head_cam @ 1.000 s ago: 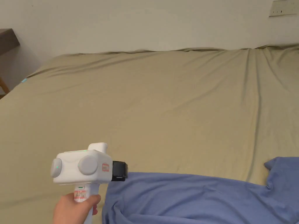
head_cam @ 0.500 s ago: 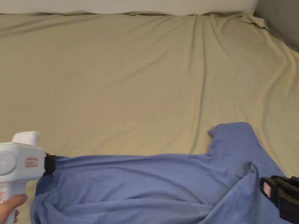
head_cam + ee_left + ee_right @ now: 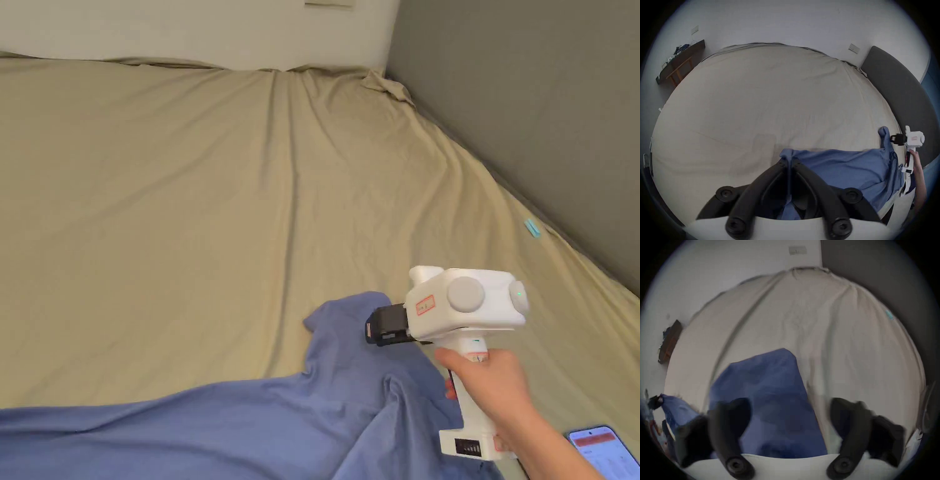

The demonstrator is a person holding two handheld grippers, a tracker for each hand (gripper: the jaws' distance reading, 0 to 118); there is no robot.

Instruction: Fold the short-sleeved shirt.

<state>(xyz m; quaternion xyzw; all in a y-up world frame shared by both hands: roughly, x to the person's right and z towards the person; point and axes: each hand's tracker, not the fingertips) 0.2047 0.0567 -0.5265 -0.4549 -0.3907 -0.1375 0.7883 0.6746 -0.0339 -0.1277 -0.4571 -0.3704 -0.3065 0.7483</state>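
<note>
While the head camera has swung right since 0.5 s ago, the wrinkled blue shirt (image 3: 262,425) itself looks much as it lay then, spread along the near edge of the tan bed sheet (image 3: 187,206), one sleeve poking up toward the far side. What differs: the right gripper (image 3: 375,326) was low at the frame's corner, on the shirt's near right part; it now hovers over the sleeve, held by the right hand (image 3: 494,387). In the right gripper view its jaws stand wide apart with nothing between them, blue sleeve cloth under the left jaw and sheet under the right. That view is motion-blurred. The left gripper (image 3: 789,162) is clamped on a bunched corner of the shirt, cloth running up between the closed jaws in the left gripper view; 0.5 s ago the head view showed it at that same end of the shirt. A phone (image 3: 603,450) lies on the sheet by the person's right forearm. A grey headboard (image 3: 531,112) runs along the bed's right side.
</note>
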